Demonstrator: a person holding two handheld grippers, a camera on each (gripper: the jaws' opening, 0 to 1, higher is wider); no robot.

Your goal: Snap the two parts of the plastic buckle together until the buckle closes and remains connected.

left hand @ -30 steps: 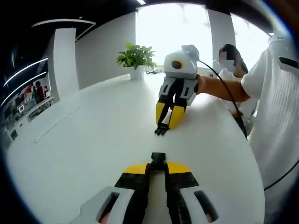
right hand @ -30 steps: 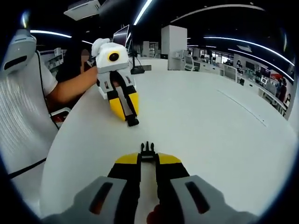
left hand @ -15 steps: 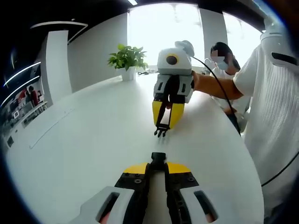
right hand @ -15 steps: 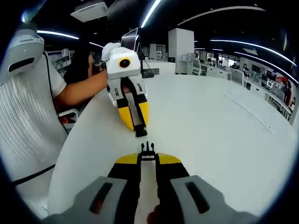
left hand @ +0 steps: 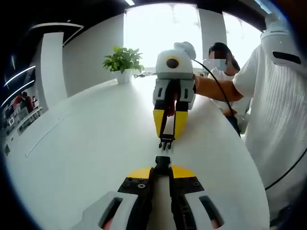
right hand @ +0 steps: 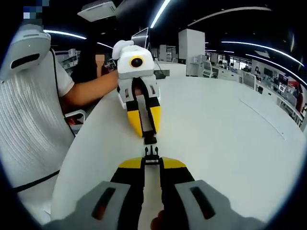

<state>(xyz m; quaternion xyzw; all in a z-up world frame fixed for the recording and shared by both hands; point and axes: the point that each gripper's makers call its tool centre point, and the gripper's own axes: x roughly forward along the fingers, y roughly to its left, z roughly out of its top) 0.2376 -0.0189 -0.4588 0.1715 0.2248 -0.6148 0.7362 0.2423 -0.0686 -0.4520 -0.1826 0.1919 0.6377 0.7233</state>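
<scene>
The left gripper (left hand: pixel 162 168) pinches the socket half (left hand: pixel 162 162) and the right gripper (right hand: pixel 151 160) pinches the pronged half (right hand: pixel 151 153), nose to nose above the white table (left hand: pixel 86 143), so the next push must go straight in.

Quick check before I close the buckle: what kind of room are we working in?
Probably an open-plan office or showroom: a long white table with a potted plant by a bright window, and rows of desks under strip ceiling lights.

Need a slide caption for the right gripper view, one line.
Two hand-held grippers, right and left, face tip to tip above a white table, each holding one buckle half, nearly touching.
</scene>
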